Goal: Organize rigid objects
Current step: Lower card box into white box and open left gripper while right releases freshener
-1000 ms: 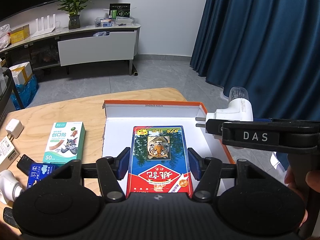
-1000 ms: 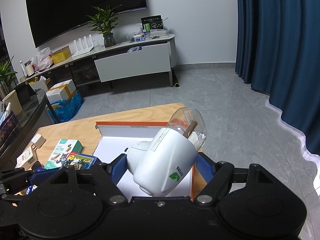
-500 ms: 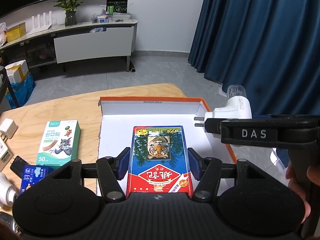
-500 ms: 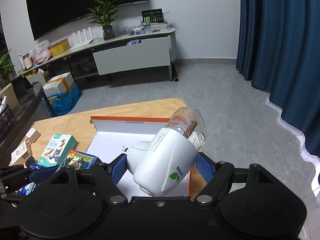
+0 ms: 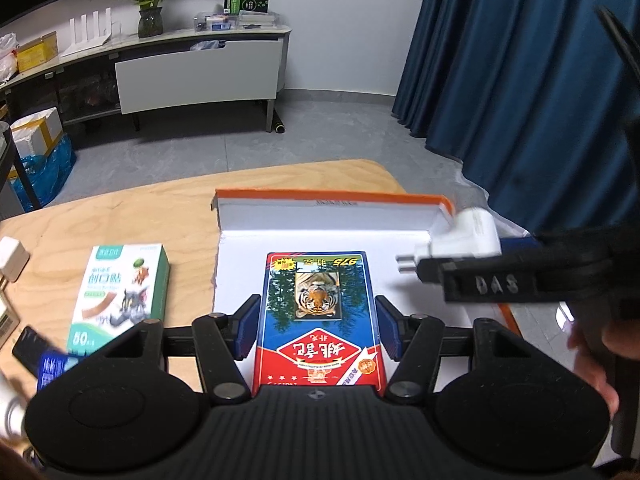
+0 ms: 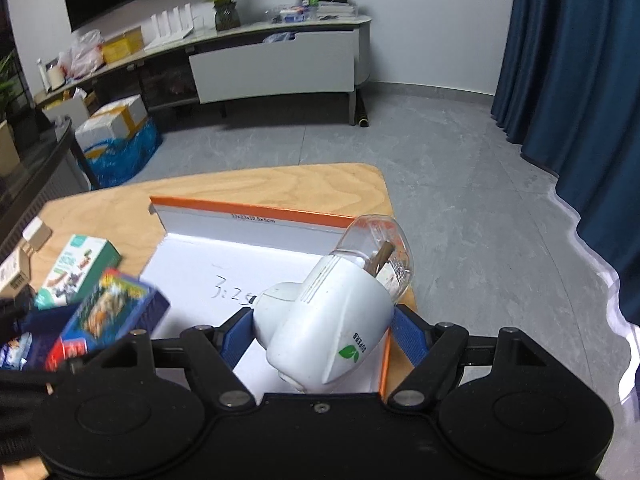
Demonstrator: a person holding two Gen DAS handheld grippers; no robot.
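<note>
My left gripper is shut on a blue and red card box with a tiger picture, held over the white floor of an open box with an orange rim. My right gripper is shut on a white plug-in device with a clear bulb, held over the right side of the same orange-rimmed box. The device also shows in the left wrist view, and the card box in the right wrist view.
A green and white plaster box lies on the wooden table left of the orange-rimmed box. Small items, a white adapter among them, lie at the table's left edge. A blue curtain hangs to the right.
Both grippers have moved forward over the orange-rimmed box with their loads. The plug-in device now sits lower, near the box's right wall.
</note>
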